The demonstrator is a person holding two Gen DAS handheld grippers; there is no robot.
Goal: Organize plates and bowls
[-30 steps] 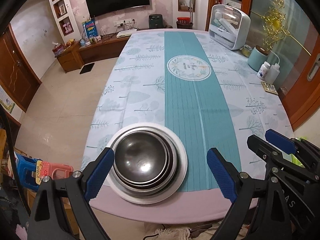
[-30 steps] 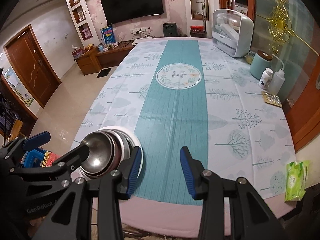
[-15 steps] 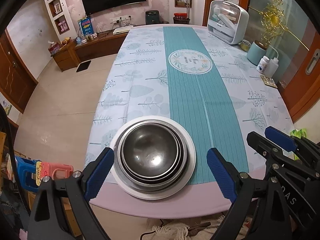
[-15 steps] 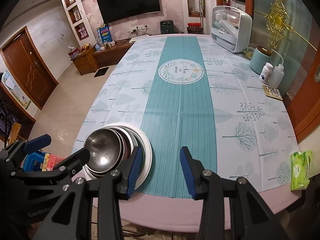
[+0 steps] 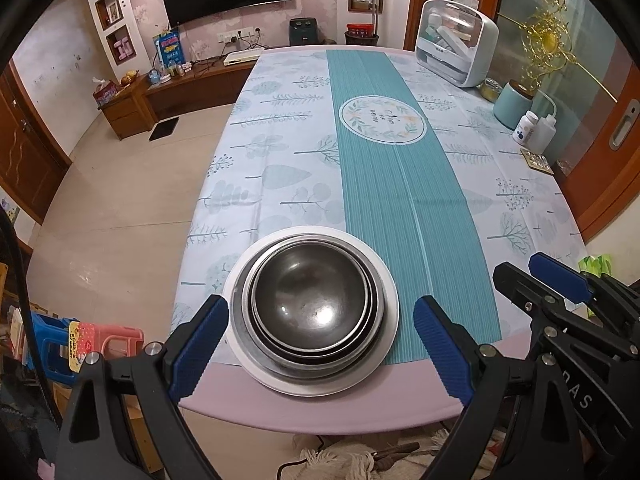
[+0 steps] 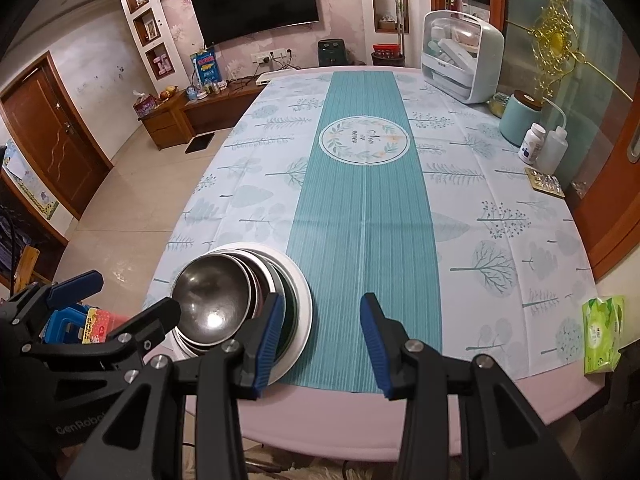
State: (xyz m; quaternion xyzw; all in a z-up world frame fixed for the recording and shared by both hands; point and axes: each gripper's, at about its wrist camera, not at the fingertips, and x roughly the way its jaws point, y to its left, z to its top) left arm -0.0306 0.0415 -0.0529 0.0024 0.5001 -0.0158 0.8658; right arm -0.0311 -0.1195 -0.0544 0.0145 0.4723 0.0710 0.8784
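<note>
Near the bottom centre of the left wrist view, a stack of metal bowls (image 5: 310, 306) is nested on a white plate (image 5: 390, 312) at the near edge of the table (image 5: 360, 412), framed between the widely spread fingers of the left gripper (image 5: 320, 348), with nothing held. At the lower centre of the right wrist view, the right gripper (image 6: 318, 342) is seen partly spread and empty, beside the plate's right rim. Stacking is judged complete or nearly so; any next move would call for the plate rim to be approached squarely.

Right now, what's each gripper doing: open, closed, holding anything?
Left gripper: open wide, empty, hovering over the stacked bowls.
Right gripper: open, empty, beside the white plate.
</note>
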